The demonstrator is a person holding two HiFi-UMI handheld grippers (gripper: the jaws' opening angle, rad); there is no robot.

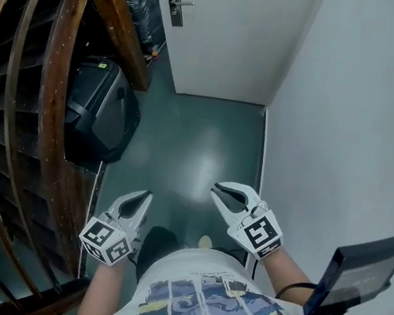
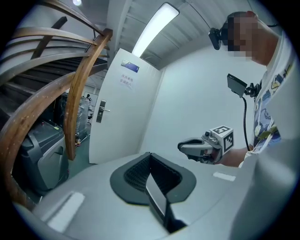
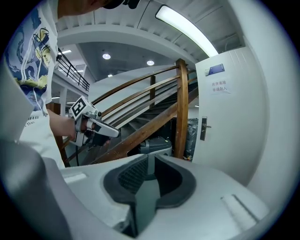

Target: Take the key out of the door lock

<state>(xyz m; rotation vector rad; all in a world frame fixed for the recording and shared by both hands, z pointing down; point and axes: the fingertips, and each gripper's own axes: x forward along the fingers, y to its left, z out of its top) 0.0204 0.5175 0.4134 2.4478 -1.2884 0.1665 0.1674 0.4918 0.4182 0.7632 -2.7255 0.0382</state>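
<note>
— Dark green floor (image 1: 191,145) runs to a white door (image 1: 233,36) at twelve o'clock. And the key?

— Too small to make out. The silver lock plate with lever handle (image 1: 175,4) sits at eleven o'clock.

— Claws?

— White left gripper (image 1: 146,195) is closed and empty. White right gripper (image 1: 216,188) is slightly parted and empty.

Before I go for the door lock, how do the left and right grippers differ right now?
The left gripper has its jaws shut; the right gripper has its jaws slightly apart. The left gripper sits by the wooden stair rail, the right gripper further forward, by the white wall. Both are empty and far short of the door.
</note>
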